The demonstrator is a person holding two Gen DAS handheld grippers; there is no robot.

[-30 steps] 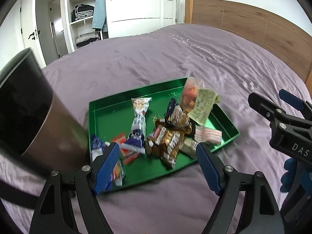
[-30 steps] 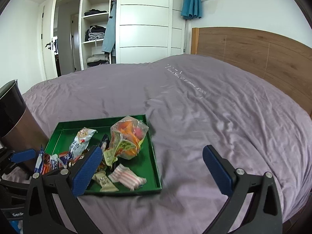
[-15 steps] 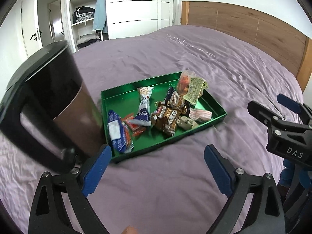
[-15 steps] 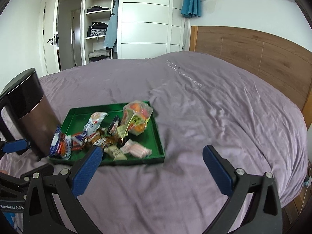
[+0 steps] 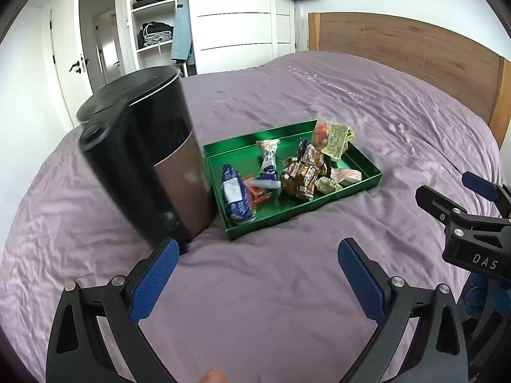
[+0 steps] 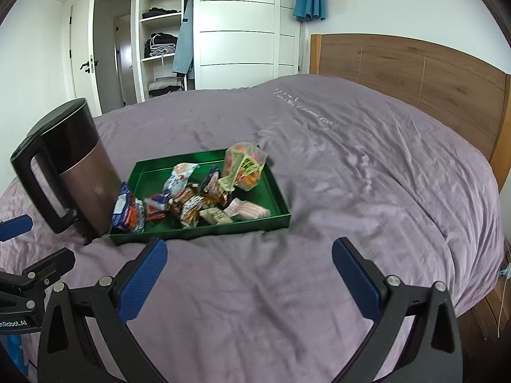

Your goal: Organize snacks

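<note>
We hold the left gripper (image 5: 254, 282) and the right gripper (image 6: 249, 279) released over the purple bedspread (image 6: 351, 166), the left one's jaws having just been opening with nothing between them. The snacks (image 6: 191, 202) sit heaped in the green tray (image 6: 281, 220) at 12 o'clock, so presumably collected. A black kettle (image 5: 143, 166) touches the tray's 9 o'clock edge, crowding any approach there
</note>
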